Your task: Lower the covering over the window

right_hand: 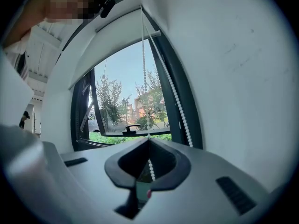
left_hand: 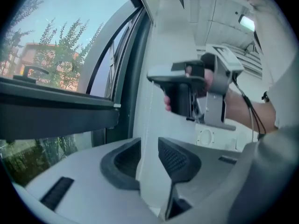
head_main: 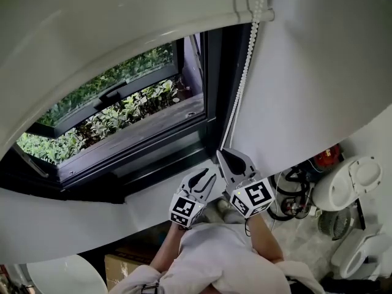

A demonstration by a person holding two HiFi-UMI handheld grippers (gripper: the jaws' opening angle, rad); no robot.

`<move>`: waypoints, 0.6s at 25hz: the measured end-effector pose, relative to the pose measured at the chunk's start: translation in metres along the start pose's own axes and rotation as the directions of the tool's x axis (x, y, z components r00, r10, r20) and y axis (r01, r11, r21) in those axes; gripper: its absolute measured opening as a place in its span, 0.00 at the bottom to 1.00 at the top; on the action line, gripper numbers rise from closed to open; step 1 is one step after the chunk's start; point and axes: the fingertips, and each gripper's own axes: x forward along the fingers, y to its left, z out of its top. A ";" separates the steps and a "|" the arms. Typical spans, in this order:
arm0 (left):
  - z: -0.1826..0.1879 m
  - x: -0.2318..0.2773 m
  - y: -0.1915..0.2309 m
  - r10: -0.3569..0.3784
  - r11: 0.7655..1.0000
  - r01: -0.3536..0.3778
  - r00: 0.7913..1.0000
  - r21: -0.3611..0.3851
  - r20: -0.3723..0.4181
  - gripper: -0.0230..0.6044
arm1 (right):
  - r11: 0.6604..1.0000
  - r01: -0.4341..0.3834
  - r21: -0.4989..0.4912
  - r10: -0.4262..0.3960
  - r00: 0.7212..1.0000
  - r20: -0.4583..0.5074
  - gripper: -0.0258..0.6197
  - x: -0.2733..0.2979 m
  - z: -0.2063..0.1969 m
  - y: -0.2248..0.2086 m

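A white roller blind (head_main: 153,38) is rolled up along the top of the dark-framed window (head_main: 211,90). Its white bead chain (head_main: 245,72) hangs down the window's right side. My right gripper (head_main: 225,154) is shut on one strand of the chain (right_hand: 144,78), with beads showing between the closed jaws; the other strand (right_hand: 175,97) runs free to its right. My left gripper (head_main: 211,174) sits just below and left of the right one. It stands open (left_hand: 149,146), a faint strand of chain (left_hand: 148,106) lining up with the gap, unpressed. The right gripper (left_hand: 187,85) appears above it.
The window sash (head_main: 113,94) is tilted open outward, with green bushes (head_main: 92,127) beyond. The white sill (head_main: 73,219) runs below. At the lower right are a white fan (head_main: 349,185), coiled cables (head_main: 294,198) and a red object (head_main: 327,157). A cardboard box (head_main: 122,265) is below.
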 end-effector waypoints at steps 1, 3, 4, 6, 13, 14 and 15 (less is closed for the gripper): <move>0.010 -0.003 0.001 0.000 1.000 0.000 1.000 0.001 0.018 0.21 | 1.000 -0.001 0.005 0.001 1.000 -0.010 0.03 0.000 -0.005 0.000; 0.030 -0.008 0.002 -0.003 1.000 0.003 0.999 0.001 0.052 0.21 | 1.000 -0.003 0.015 0.004 1.000 -0.029 0.03 0.000 -0.014 0.000; 0.039 -0.011 0.003 -0.003 1.000 0.003 0.998 0.005 0.067 0.21 | 1.000 -0.004 0.020 0.005 0.999 -0.039 0.03 -0.001 -0.019 0.000; 0.057 -0.016 0.005 -0.002 1.000 0.000 0.995 0.017 0.096 0.21 | 1.000 -0.007 0.031 0.009 0.998 -0.057 0.03 -0.001 -0.030 0.001; 0.117 -0.031 0.005 -0.023 0.998 0.010 0.981 0.065 0.194 0.21 | 0.998 -0.013 0.059 0.019 0.995 -0.094 0.03 -0.003 -0.052 0.005; 0.126 -0.032 0.004 -0.030 0.997 0.015 0.977 0.073 0.209 0.21 | 0.998 -0.013 0.060 0.019 0.996 -0.093 0.03 -0.002 -0.053 0.006; 0.135 -0.033 0.002 -0.037 0.997 0.019 0.973 0.081 0.228 0.21 | 0.998 -0.013 0.059 0.019 0.996 -0.091 0.03 -0.002 -0.054 0.007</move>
